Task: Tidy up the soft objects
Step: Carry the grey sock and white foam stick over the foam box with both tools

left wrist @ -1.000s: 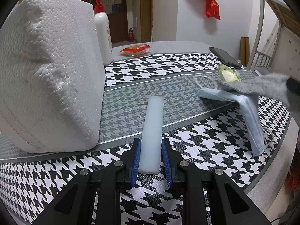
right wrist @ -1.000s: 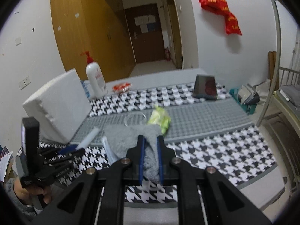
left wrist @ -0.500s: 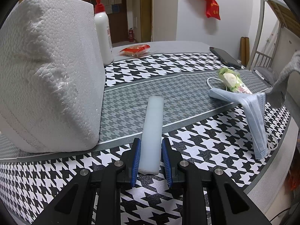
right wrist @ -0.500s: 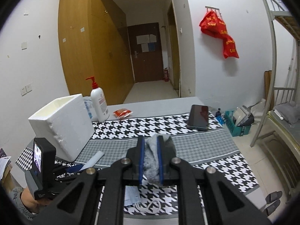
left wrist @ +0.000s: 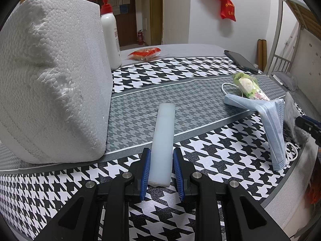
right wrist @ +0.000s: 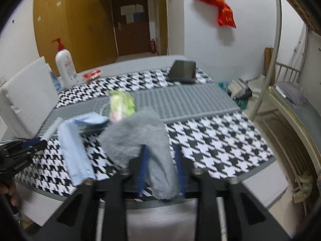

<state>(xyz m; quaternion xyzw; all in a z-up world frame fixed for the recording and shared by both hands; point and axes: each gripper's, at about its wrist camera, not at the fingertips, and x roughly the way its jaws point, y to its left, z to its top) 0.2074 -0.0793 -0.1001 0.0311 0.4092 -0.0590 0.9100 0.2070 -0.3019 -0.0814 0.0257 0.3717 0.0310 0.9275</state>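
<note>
Releasing step: right gripper (right wrist: 160,170), jaws just opening, stands loose around the fuzzy grey cloth (right wrist: 140,138) at the table's near edge beside the pale blue face mask (right wrist: 74,144). Left gripper (left wrist: 160,168) pinches a translucent white soft bar (left wrist: 162,140). Next: withdraw cleanly.

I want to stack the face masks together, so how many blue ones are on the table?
2, as far as I can tell: a flat blue mask near the front edge, and a second blue mask just behind it, touching the green packet. More could be hidden beneath.
</note>
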